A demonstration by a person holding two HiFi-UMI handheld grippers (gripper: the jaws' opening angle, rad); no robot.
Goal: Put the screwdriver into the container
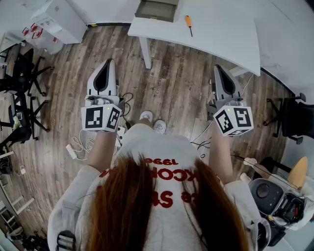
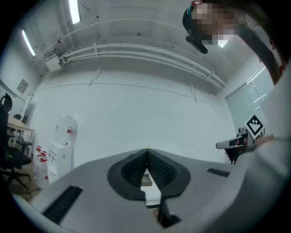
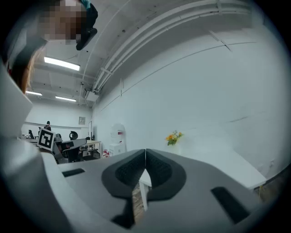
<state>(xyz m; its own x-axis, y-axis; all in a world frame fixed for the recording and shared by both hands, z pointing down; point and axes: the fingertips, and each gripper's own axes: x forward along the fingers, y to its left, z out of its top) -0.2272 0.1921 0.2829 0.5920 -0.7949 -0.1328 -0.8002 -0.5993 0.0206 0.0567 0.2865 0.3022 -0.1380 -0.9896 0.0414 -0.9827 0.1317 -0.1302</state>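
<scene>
An orange-handled screwdriver (image 1: 188,24) lies on the white table (image 1: 221,34) at the far side of the head view. Just left of it, at the table's back edge, sits a shallow grey container (image 1: 157,10). Both grippers are held level over the wooden floor, short of the table. The left gripper (image 1: 109,62) (image 2: 146,153) is shut with nothing between its jaws. The right gripper (image 1: 217,67) (image 3: 145,153) is also shut and empty. In the right gripper view the table's white leg shows through the gap below the jaws; the screwdriver is not seen in either gripper view.
A table leg (image 1: 145,52) stands ahead between the grippers. A white water dispenser (image 1: 59,19) is at the far left, with black office chairs (image 1: 19,73) along the left and one chair (image 1: 294,117) at the right. Cables and a power strip (image 1: 73,150) lie on the floor.
</scene>
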